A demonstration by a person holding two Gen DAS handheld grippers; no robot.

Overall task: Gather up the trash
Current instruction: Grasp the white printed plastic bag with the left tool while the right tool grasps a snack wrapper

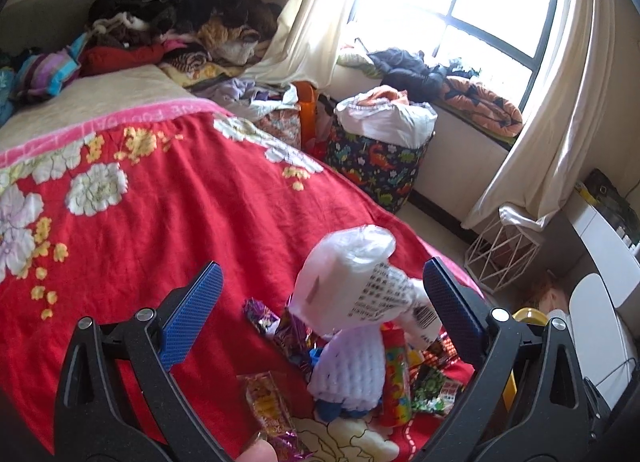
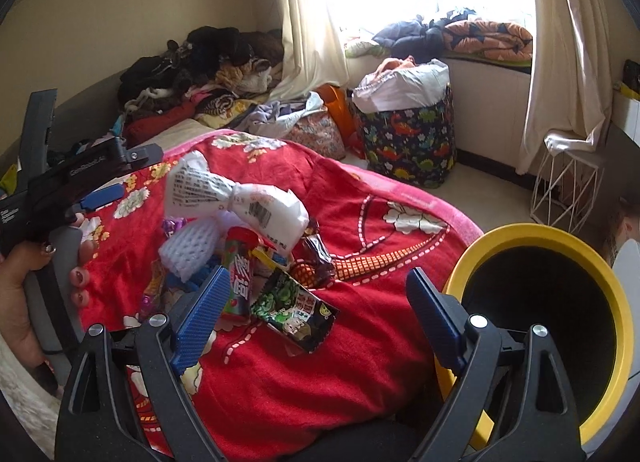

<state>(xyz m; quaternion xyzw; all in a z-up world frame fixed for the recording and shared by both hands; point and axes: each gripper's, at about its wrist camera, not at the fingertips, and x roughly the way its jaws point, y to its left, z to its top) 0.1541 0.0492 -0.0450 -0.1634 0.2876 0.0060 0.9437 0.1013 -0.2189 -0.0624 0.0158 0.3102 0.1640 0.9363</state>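
The task looks to be at its beginning. All the trash that can be seen lies in one heap on the red blanket [image 2: 280, 374], near the edge of the bed that is closest to the yellow bin [image 2: 600, 282]. The bin stands just beside that edge, on the right in the right wrist view. Its inside is dark, so I cannot tell if something is already in it.

At the top of the heap is a white plastic bag [image 1: 352, 274] with printed text and a barcode. A white foam net [image 1: 352, 370] leans under it. Around them lie a red candy tube [image 2: 240, 282], a green and black snack packet [image 2: 296, 310], a dark wrapper [image 2: 320, 262] and a few shiny wrappers [image 1: 264, 398] toward the left side of the heap.

The left gripper [image 1: 320, 314] is wide open and holds nothing. The plastic bag and the foam net stand between its blue pads [image 1: 192, 318], but the pads do not press on them; whether the right pad touches the bag I cannot tell. The right gripper [image 2: 316, 314] is also wide open and empty. The snack packet lies between its fingers, apart from both pads, and the candy tube is just beside the left pad.

So, in my judgement, nothing is collected yet by either gripper. Every piece on the blanket is left to be picked up and dropped in the bin.
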